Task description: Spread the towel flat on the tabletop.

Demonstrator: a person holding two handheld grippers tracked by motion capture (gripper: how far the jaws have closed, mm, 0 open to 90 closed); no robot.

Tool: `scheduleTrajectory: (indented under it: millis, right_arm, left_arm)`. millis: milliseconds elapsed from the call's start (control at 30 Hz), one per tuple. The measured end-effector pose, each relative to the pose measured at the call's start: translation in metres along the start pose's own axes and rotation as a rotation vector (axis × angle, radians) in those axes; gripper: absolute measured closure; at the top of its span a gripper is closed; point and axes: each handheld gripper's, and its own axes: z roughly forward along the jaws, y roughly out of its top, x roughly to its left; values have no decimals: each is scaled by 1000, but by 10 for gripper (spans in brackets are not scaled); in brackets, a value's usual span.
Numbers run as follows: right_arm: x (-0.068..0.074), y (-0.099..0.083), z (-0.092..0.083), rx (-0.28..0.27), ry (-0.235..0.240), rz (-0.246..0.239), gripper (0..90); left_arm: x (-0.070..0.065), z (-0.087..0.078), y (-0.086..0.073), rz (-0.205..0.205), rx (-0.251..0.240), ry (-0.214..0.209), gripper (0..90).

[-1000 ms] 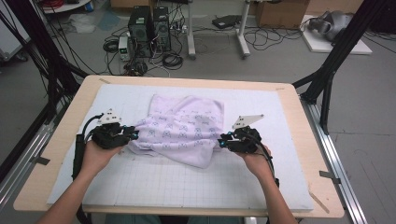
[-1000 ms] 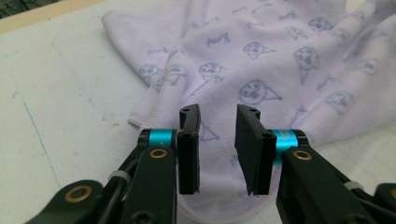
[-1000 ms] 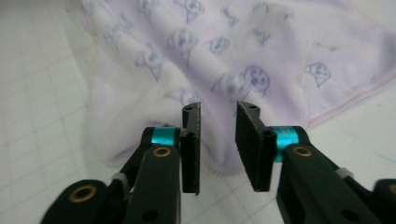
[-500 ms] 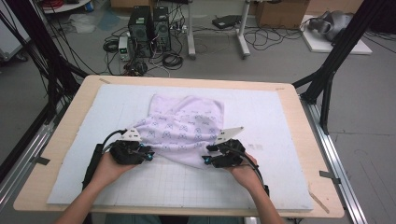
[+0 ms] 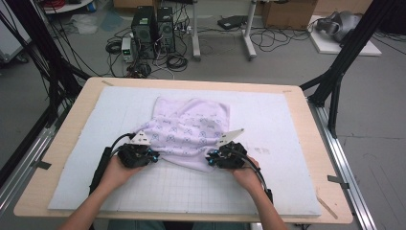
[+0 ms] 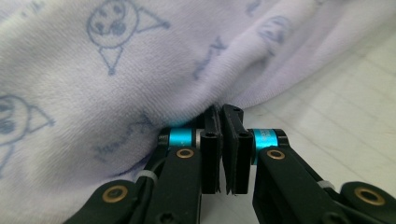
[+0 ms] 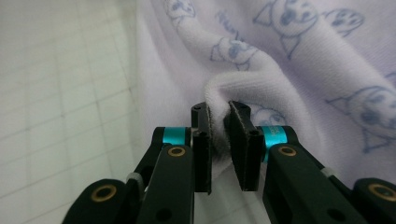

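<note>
A lilac cloth (image 5: 186, 129) printed with small cat faces lies crumpled on the white gridded mat (image 5: 287, 124). My left gripper (image 5: 152, 155) lies low at the cloth's near left edge. In the left gripper view its jaws have just closed nearly together on the cloth's hem (image 6: 116, 70) at the left gripper's tips (image 6: 220, 112). My right gripper (image 5: 210, 160) is at the cloth's near right corner. In the right gripper view its jaws have just closed on a raised fold of cloth (image 7: 303, 60), pinched in the right gripper (image 7: 219, 109).
The mat lies on a wooden table (image 5: 72, 143) with bare margins on all sides. Black frame legs (image 5: 335, 81) stand at the far corners. Computers and cables (image 5: 153, 28) sit on the floor beyond the table.
Both hands have moved inward toward each other and closer to the near side of the table. The cloth's near edge has bunched narrower between them, and both pairs of jaws have closed on it.
</note>
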Motion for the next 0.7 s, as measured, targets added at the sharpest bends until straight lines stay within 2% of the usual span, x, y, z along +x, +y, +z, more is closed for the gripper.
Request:
scheduleTrajectory:
  millis: [100, 333, 433, 500, 567, 600, 633, 700]
  right_arm:
    - [1, 1, -15, -39, 2, 6, 800]
    - [8, 1, -49, -94, 7, 7, 800]
    - [12, 2, -59, -107, 22, 5, 800]
    - [14, 3, -65, -115, 58, 9, 796]
    - [16, 4, -69, -126, 132, 21, 763]
    - [17, 4, -70, -132, 129, 7, 719]
    - [18, 4, -72, -141, 122, 15, 697]
    - [17, 3, -74, -165, 108, 23, 669]
  left_arm:
    - [-3, -19, -3, 3, -40, 5, 859]
    - [-4, -61, -8, 20, -84, 44, 861]
    - [-5, -76, -11, 24, -93, 54, 862]
    - [-6, -84, -15, 26, -95, 56, 862]
    - [-6, -90, -19, 25, -101, 40, 861]
    - [-7, -92, -21, 22, -103, 29, 858]
    - [-7, -94, -22, 22, -106, 22, 850]
    - [-5, -95, -24, 16, -106, 17, 750]
